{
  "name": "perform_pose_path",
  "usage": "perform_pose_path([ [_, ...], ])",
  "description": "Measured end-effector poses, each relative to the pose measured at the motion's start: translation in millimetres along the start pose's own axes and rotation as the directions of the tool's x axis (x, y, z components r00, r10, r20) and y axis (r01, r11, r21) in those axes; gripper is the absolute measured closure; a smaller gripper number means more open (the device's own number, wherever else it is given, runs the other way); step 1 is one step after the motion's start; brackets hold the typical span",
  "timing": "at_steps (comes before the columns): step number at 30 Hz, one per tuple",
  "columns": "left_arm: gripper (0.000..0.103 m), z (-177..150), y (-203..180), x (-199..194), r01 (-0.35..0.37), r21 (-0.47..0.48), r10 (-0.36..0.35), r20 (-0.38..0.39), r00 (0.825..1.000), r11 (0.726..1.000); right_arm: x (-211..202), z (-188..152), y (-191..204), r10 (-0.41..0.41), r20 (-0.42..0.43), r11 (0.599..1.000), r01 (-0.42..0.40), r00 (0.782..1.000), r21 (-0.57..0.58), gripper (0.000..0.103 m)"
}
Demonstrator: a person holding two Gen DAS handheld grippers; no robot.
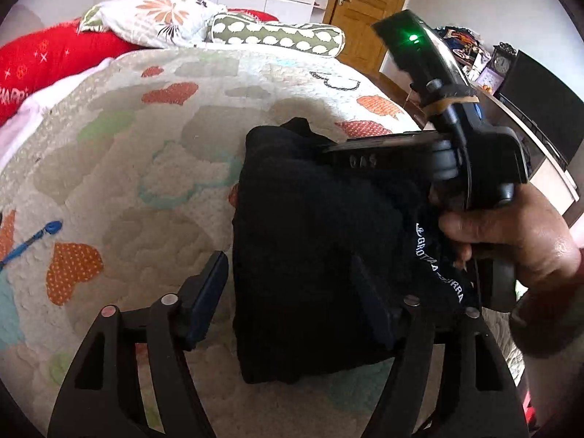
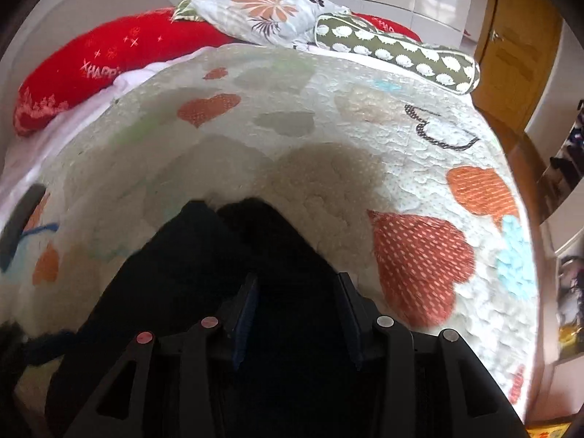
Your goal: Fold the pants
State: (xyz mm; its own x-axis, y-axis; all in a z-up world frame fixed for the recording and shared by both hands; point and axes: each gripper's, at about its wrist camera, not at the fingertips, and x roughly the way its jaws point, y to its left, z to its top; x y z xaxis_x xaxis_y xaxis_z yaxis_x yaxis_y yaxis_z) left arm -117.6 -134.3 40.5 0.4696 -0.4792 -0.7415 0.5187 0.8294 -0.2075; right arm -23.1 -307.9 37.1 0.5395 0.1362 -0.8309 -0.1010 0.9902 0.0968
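The black pants (image 1: pixel 310 241) lie folded into a compact bundle on the quilted bedspread (image 1: pixel 127 168). My left gripper (image 1: pixel 292 288) is open, its jaws straddling the bundle's left part just above it. The right gripper's body (image 1: pixel 467 168), held by a hand, rests over the bundle's right side, where white lettering shows on the waistband. In the right wrist view the pants (image 2: pixel 219 255) fill the lower middle, and my right gripper (image 2: pixel 297 310) is open over the black cloth, gripping nothing.
Red pillows (image 1: pixel 47 58), a floral pillow (image 1: pixel 160 14) and a green patterned bolster (image 1: pixel 277 36) lie at the bed's head. A wooden door (image 1: pixel 368 3) and a cluttered shelf (image 1: pixel 485 62) stand to the right, beyond the bed's edge.
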Motion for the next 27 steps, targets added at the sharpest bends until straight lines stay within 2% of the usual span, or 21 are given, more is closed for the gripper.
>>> perform_pose_path([
  [3,0.029,0,-1,1,-0.002,0.001,0.002,-0.001,1.0,1.0,-3,2,-14,0.06,0.023,0.996,-0.062,0.998,0.065,0.063],
  [5,0.029,-1,-2,1,-0.007,-0.001,0.007,0.003,1.0,1.0,-16,-1,-24,0.059,0.042,0.991,-0.064,0.997,0.117,0.063],
  [7,0.029,-2,-3,1,-0.01,-0.002,0.011,0.006,1.0,1.0,-40,-13,-29,0.066,0.067,0.986,-0.075,0.996,0.146,0.063],
  [9,0.028,-1,-2,1,-0.012,-0.005,0.012,0.007,1.0,1.0,-67,-32,-29,0.097,0.109,0.985,-0.111,0.989,0.131,0.063],
  [11,0.027,-1,-3,1,-0.018,-0.005,0.018,0.007,1.0,1.0,-83,-54,-26,0.093,0.113,0.987,-0.106,0.989,0.119,0.062],
  [13,0.023,-1,-4,2,-0.03,-0.002,0.03,0.008,1.0,1.0,-84,-73,-27,0.082,0.086,0.988,-0.093,0.993,0.127,0.062],
  [14,0.023,-2,-5,2,-0.034,-0.001,0.034,0.009,0.999,0.999,-80,-84,-29,0.057,0.066,0.989,-0.065,0.996,0.133,0.059],
  [16,0.023,-2,-7,1,-0.048,-0.001,0.048,0.012,0.999,0.999,-75,-97,-35,0.058,0.079,0.985,-0.07,0.995,0.159,0.054],
  [18,0.023,0,-8,-3,-0.063,0.015,0.063,0.007,0.998,0.998,-78,-101,-40,0.072,0.085,0.976,-0.088,0.994,0.197,0.054],
  [21,0.023,4,-7,-14,-0.072,0.015,0.072,0.019,0.997,0.997,-98,-104,-35,0.066,0.109,0.979,-0.085,0.992,0.187,0.054],
  [24,0.023,3,-8,-18,-0.097,0.014,0.097,0.033,0.995,0.995,-116,-111,-25,0.092,0.124,0.982,-0.111,0.988,0.152,0.054],
  [27,0.023,0,-9,-12,-0.103,0.017,0.103,0.016,0.995,0.995,-121,-122,-14,0.119,0.13,0.984,-0.134,0.984,0.119,0.053],
])
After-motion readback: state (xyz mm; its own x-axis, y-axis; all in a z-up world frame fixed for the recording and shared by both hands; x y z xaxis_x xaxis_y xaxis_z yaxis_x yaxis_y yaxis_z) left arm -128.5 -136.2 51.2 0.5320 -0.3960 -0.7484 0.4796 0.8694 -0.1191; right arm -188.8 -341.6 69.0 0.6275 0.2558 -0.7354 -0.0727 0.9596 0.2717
